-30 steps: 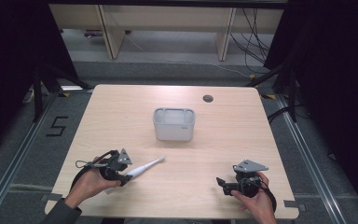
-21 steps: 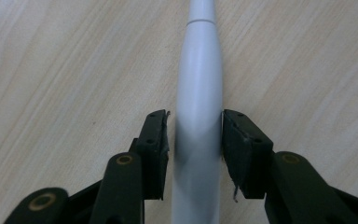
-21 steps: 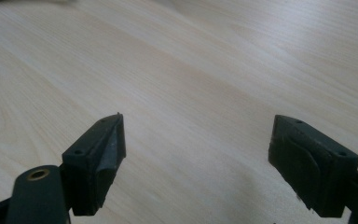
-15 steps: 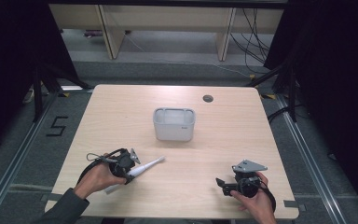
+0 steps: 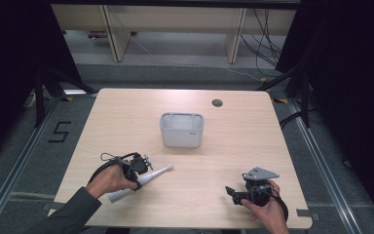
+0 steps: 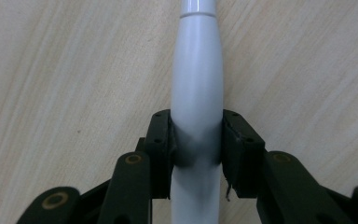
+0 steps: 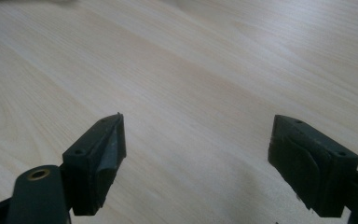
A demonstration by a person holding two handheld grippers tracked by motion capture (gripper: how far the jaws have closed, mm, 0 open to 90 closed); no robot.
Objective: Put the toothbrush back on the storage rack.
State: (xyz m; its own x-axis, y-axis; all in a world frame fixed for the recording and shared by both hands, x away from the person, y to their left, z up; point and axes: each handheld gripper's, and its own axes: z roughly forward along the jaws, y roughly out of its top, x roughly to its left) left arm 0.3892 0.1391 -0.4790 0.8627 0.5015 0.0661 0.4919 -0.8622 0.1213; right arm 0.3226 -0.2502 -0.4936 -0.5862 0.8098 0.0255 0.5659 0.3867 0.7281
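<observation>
A white electric toothbrush (image 5: 141, 182) lies on the wooden table (image 5: 126, 122) at the front left, its thin head end pointing right toward the middle. My left gripper (image 5: 137, 171) is shut on its handle; in the left gripper view both jaws press the sides of the toothbrush (image 6: 196, 93), which rests on the wood. My right gripper (image 5: 234, 194) sits at the front right near the table edge, open, with bare wood between its fingers (image 7: 100, 154).
A white rectangular bin (image 5: 181, 129) stands open-topped at the table's middle, beyond both grippers. A dark cable hole (image 5: 217, 103) sits near the far edge. Shelving legs and cables lie on the floor behind the table.
My left gripper slid right along the toothbrush and closed on its handle. The right gripper stayed in place.
</observation>
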